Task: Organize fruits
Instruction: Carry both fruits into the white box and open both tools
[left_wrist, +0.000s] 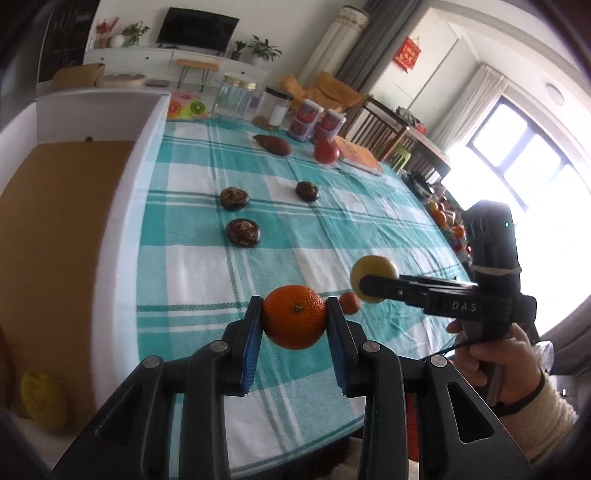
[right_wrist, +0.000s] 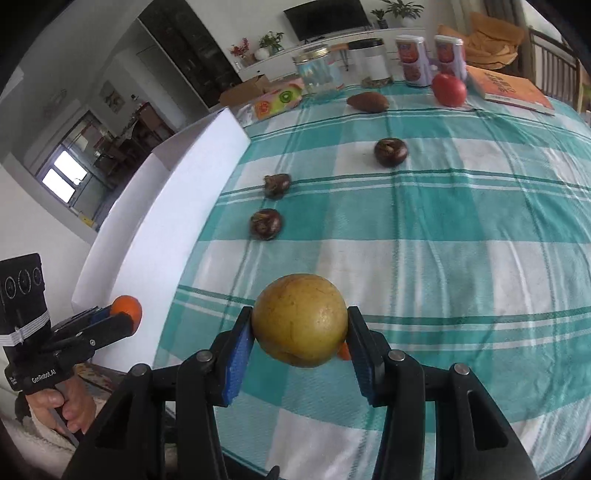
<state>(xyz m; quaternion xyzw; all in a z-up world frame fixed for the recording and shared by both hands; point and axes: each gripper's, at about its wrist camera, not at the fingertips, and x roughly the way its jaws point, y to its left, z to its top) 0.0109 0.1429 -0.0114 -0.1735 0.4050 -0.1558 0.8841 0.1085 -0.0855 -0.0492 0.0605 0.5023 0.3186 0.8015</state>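
Fruit fills both of my tools. My left tool (left_wrist: 294, 317) is clenched on an orange (left_wrist: 294, 316), its blue pads pressed to the fruit's two sides, and the orange hangs clear above the checked teal tablecloth (left_wrist: 325, 229) near the table's front edge. My right tool (right_wrist: 300, 326) grips a yellow-green pear (right_wrist: 300, 319) the same way, lifted off the cloth; its pads sit tight on the skin. In the left view the right tool (left_wrist: 373, 286) reaches in from the right with the pear (left_wrist: 373, 273) at its tip, my hand (left_wrist: 495, 362) wrapped round the handle.

A small tangerine (left_wrist: 349, 302) lies on the cloth just beside the orange, between the two tools. Farther back three dark brown round fruits (left_wrist: 243, 232) sit well apart from one another. Beyond them lie a brown oval fruit (left_wrist: 272, 144) and a red apple (left_wrist: 326, 151). Two jars (left_wrist: 236, 96), two printed cans (left_wrist: 305, 120) and a book (left_wrist: 360, 154) stand at the far edge. A white box (left_wrist: 122, 206) with a brown floor runs along the table's left side, and something yellow (left_wrist: 42, 400) lies in its near corner, too blurred to name.
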